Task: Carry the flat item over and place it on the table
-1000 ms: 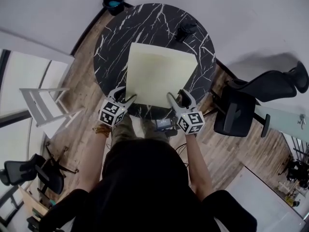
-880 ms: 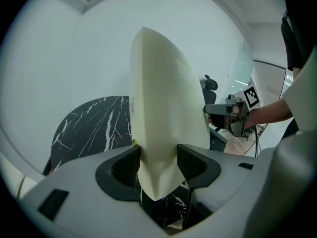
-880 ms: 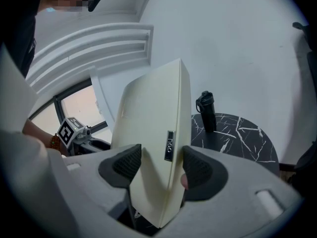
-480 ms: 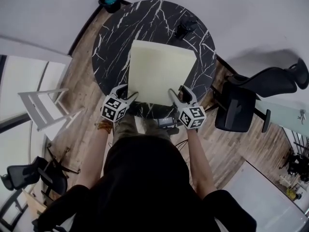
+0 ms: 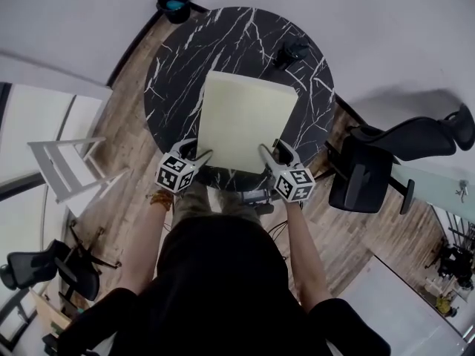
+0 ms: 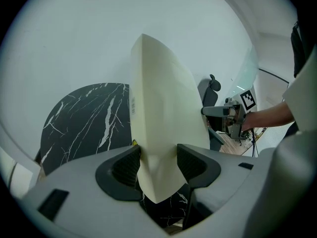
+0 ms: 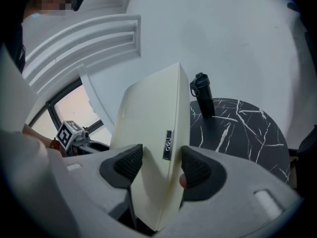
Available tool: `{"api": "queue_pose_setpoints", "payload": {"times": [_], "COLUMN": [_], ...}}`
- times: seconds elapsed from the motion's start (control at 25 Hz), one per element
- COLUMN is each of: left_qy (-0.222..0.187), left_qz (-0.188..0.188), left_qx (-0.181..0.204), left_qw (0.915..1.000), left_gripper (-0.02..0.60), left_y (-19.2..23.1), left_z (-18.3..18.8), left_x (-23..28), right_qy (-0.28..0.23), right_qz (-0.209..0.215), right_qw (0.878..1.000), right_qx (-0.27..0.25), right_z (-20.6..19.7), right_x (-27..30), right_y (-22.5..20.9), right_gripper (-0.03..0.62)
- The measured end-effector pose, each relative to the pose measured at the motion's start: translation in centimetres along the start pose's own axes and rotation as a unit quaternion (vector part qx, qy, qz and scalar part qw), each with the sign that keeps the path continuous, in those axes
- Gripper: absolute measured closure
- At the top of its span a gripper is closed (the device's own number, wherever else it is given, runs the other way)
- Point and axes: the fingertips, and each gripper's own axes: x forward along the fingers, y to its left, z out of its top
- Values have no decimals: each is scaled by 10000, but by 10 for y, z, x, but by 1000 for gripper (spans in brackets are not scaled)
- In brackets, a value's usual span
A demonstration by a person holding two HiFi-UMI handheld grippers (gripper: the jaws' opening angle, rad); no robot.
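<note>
Hidden by the panel: in the head view the cream panel (image 5: pixel 245 121) covers the middle of the round black marble table (image 5: pixel 174 65), so the marble beneath it is out of sight.
Contact with the table: no view shows whether the panel's underside or far edge touches the marble.
Cut off: in the left gripper view the panel (image 6: pixel 161 118) blocks much of the room beyond it. In the right gripper view the panel's (image 7: pixel 148 133) bottom edge drops out of sight behind the gripper body.
Hard to make out: a small dark label (image 7: pixel 168 145) on the panel's narrow side is too small to read.
Person: the dark-clothed torso fills the lower head view and hides the floor just before the table.
Left gripper (image 5: pixel 196 151): jaws pinch the panel's near left corner, one ribbed pad on each face, and the corner tip hangs below the pads.
Right gripper (image 5: pixel 271 148): jaws clamp the near right corner. They have just been closing a little with the panel between them.
Panel position: over the table, with its near edge at the table's near rim, spanning from one gripper to the other. It appears edge-on and tilted in both gripper views.
Bottle (image 5: pixel 292 50): black, upright at the table's far right, apart from the panel.
Office chair (image 5: pixel 364 176): black, on the wood floor right of the table.
</note>
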Motion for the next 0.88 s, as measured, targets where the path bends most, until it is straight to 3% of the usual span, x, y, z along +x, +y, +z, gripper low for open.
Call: {"api": "queue_pose_setpoints", "payload": {"times": [0.88], "left_qy": [273], "left_qz": [-88], "left_qx": [-283], "left_qw": [9992], "left_gripper": [351], "left_y": [22], "left_z": [-14], "left_x": [21], "right_qy": [450], "right_qz": [-99], "right_qw": [9982], "right_qx": [386], "right_z": [-31], "right_x": [33], "right_y": [-22], "right_gripper": [352]}}
